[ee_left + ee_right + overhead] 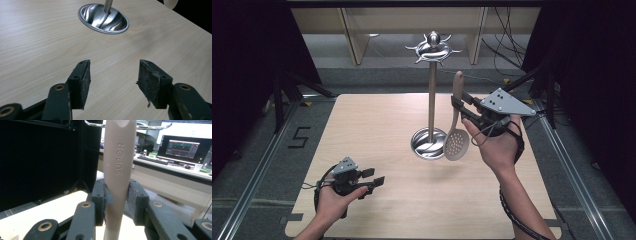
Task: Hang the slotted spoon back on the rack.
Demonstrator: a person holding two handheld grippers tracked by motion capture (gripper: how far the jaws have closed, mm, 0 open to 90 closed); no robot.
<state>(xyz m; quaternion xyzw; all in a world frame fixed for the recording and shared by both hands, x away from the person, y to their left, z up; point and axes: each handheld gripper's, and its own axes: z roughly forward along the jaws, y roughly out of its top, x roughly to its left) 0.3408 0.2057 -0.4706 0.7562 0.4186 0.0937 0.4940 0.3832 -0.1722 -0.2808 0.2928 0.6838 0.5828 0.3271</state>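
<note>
Here, in the high view, the right gripper (460,111) is clamped on the handle of a beige slotted spoon (456,134), held nearly upright above the table (377,120): perforated bowl down, handle end up. The utensil stand (432,85) rises just left of the spoon, its round steel base beside the spoon's bowl and its ring of hooks (433,49) higher and farther away than the handle tip. Judging from that, the coming move turns on lifting the handle end up and leftward to a hook, with the spoon's long axis kept parallel to the pole. The right hand is plainly the nearer one; the left gripper (374,180) rests low at the near left of the table, well apart from the stand. A "5" (300,137) is marked on the floor at the left.

In the left gripper view, the jaws stand apart with nothing between them, pointing across bare wood toward the stand's base (103,18).

In the right gripper view, both pads press the spoon's handle (119,167), which runs straight up between them; "SUPOR" is embossed along it. A lit monitor (185,146) sits far right, its text too small to read.
</note>
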